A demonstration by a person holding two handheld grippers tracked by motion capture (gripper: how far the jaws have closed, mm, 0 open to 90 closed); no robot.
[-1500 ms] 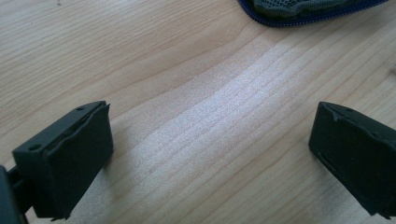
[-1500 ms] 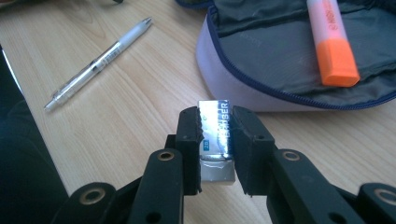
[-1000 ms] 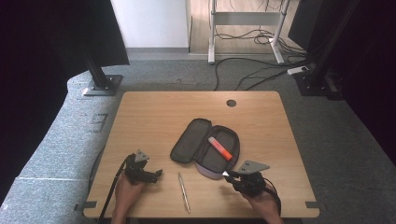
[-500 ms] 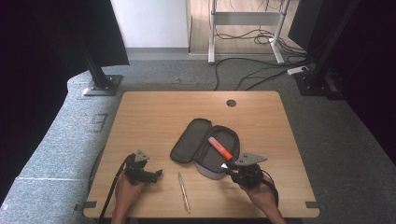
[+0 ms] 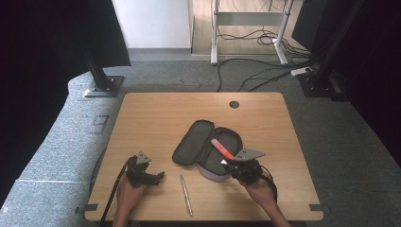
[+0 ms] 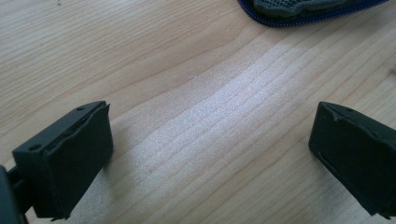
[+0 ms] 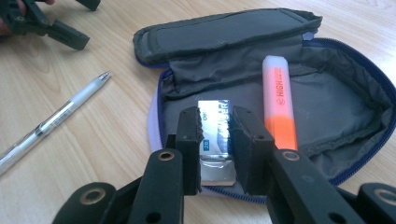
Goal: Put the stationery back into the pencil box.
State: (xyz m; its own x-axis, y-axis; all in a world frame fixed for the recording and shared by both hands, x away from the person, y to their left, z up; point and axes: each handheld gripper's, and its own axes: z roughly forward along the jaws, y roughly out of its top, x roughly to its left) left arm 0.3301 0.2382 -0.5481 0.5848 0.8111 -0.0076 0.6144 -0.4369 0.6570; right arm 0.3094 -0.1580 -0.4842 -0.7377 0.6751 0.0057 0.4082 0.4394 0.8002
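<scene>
A dark grey pencil case (image 5: 189,142) lies unzipped in the middle of the table, its lid folded out to the left. An orange highlighter (image 7: 279,102) rests inside the case (image 7: 336,93). My right gripper (image 7: 215,122) is shut on a white eraser in a blue sleeve (image 7: 214,140) and holds it over the case's near rim. In the high view the right gripper (image 5: 226,164) touches the case's front edge. My left gripper (image 5: 158,176) rests on the wood at the front left, jaws wide open with nothing between them (image 6: 210,154).
A clear pen with a silver tip (image 5: 186,194) lies on the table (image 5: 156,113) between the two grippers, also seen as the pen (image 7: 56,123) left of the case. A round cable hole (image 5: 234,104) sits near the far edge.
My right gripper has moved forward and slightly left with the eraser, from the table's front edge to the case's near rim. The left gripper has stayed put.
</scene>
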